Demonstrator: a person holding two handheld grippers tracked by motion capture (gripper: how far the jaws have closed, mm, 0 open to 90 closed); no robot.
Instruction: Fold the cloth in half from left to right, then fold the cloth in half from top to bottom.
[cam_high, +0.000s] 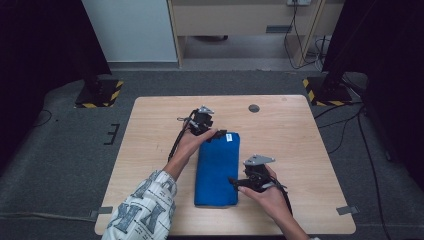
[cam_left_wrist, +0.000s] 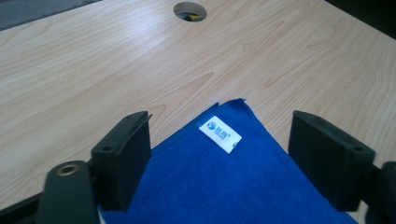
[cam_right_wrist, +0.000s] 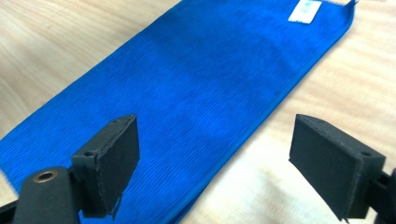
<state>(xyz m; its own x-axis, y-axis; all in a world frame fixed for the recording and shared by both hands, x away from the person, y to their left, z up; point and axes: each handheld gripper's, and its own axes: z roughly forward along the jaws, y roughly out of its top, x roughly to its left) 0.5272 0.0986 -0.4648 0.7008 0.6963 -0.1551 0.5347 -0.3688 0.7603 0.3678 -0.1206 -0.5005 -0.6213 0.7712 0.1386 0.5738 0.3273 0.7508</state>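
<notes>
**Folded blue cloth between two open grippers**

Pale wood makes up your table (cam_high: 300, 150), which stands on grey carpet with dark curtains to either side and a round cable hole (cam_high: 254, 108) near its far edge. Take the cloth (cam_high: 217, 170) as your landmark: a blue towel folded into a long strip, lying flat near the table's middle with its long axis running from your side toward the far side.

Your left gripper (cam_high: 218, 136) sits at the cloth's far left corner. In the left gripper view its jaws stand wide apart, holding nothing, with the cloth's far corner (cam_left_wrist: 233, 154) lying between them. A small white label (cam_left_wrist: 220, 134) sits on that corner, just inside the edge.

Your right gripper (cam_high: 236, 182) sits at the cloth's right long edge, near the end closest to you. In the right gripper view its jaws are also spread wide and empty, straddling that long edge: the left jaw over blue fabric (cam_right_wrist: 201, 88), the right jaw over bare wood. You cannot tell whether either jaw touches the fabric.

Around the cloth, bare tabletop lies open on every side, widest to its right and beyond its far end toward the cable hole. The near end lies close to the table's near edge.
</notes>
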